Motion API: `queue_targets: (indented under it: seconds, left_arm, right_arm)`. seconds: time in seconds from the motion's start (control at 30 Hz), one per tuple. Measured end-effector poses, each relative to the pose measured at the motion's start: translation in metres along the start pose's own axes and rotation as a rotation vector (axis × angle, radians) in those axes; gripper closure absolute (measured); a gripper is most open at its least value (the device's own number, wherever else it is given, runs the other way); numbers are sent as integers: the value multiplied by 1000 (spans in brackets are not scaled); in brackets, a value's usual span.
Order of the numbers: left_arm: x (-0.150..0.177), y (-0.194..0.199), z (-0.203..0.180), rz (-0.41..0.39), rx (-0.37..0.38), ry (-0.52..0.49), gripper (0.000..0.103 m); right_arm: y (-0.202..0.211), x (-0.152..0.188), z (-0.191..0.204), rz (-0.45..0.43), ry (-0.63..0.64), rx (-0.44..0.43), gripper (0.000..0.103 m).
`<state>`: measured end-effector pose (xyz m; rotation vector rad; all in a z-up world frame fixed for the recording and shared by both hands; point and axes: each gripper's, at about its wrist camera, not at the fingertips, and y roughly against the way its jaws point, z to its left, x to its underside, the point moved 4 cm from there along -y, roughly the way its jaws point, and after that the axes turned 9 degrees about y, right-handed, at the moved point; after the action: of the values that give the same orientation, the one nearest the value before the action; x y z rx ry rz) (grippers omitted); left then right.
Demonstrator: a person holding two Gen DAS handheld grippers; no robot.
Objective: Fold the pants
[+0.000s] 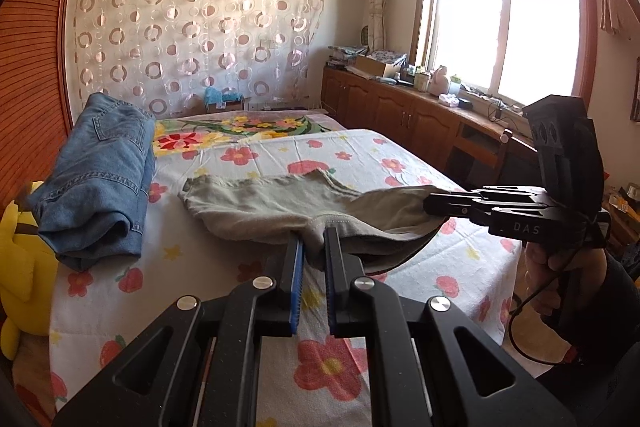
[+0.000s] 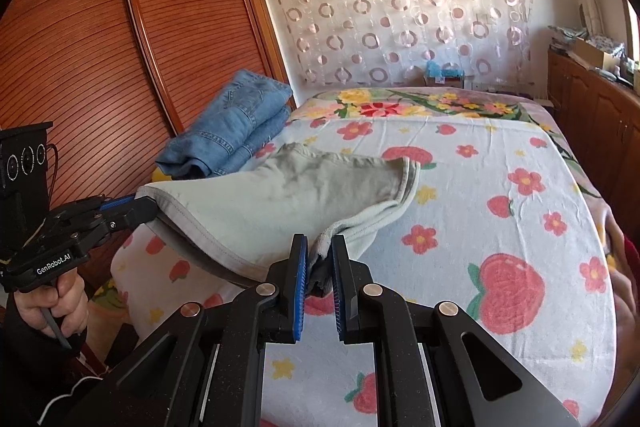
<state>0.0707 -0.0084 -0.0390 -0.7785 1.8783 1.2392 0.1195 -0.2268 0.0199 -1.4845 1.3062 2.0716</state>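
Both tools are clamped nearly closed on the near end of the pale grey-green cotton pants (image 1: 272, 199): the left gripper (image 1: 314, 241) and the right gripper (image 2: 320, 247) each pinch a bunched corner, holding that end raised above the near edge of the flower-printed bed sheet (image 2: 500, 195), probably so it can be carried over the far end as a fold. The far end rests mid-bed; the cloth sags between the grips, soft and creased, seams showing.
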Motion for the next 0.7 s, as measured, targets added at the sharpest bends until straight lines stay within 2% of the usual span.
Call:
queue_targets:
  seconds: [0.23, 0.7]
  left_arm:
    - [-9, 12, -5, -26, 5, -12, 92]
    - [-24, 32, -14, -78, 28, -45, 92]
  right_arm:
    - [15, -9, 0, -44, -7, -35, 92]
    - [31, -13, -1, -101, 6, -40, 92]
